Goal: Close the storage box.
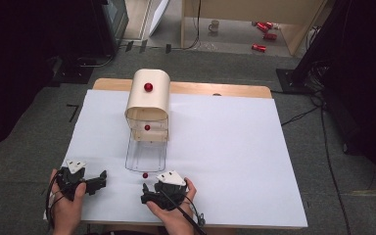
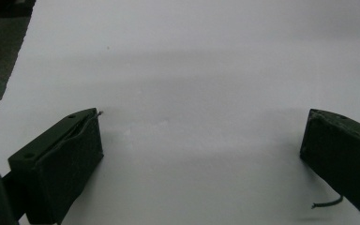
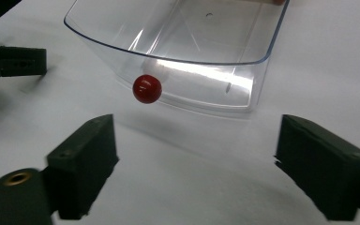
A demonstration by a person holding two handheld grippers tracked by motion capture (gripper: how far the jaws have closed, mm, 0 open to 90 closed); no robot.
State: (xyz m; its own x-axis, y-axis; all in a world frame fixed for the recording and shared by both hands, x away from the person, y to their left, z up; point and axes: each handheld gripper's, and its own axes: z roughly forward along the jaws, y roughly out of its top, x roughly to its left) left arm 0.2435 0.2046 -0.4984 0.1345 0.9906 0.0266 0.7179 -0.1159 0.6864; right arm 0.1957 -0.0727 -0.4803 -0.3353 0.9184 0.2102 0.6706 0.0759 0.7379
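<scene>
A person sits at a table covered with a white sheet (image 1: 225,147), a black two-jaw gripper in each hand. At seven o'clock on the sheet, the left gripper (image 1: 102,177) rests near the front edge, its jaws spread wide over bare paper with nothing between them. At six o'clock, the right gripper (image 1: 146,192) points toward twelve, jaws also apart and empty.

Just beyond it hangs the small round red knob (image 3: 147,89) on the front wall of a clear plastic drawer (image 3: 178,56), which is pulled far out of a cream, round-topped little cabinet (image 1: 148,100) at the table's centre. The drawer looks empty.

The likely step is pinching that knob to move the drawer. To do it well, the right gripper should shift toward eleven o'clock so the knob sits midway between the pads, advance level, then close gently before pushing straight along the drawer's run.

Beyond the table, at one o'clock on the floor, lie red cans (image 1: 264,34).
</scene>
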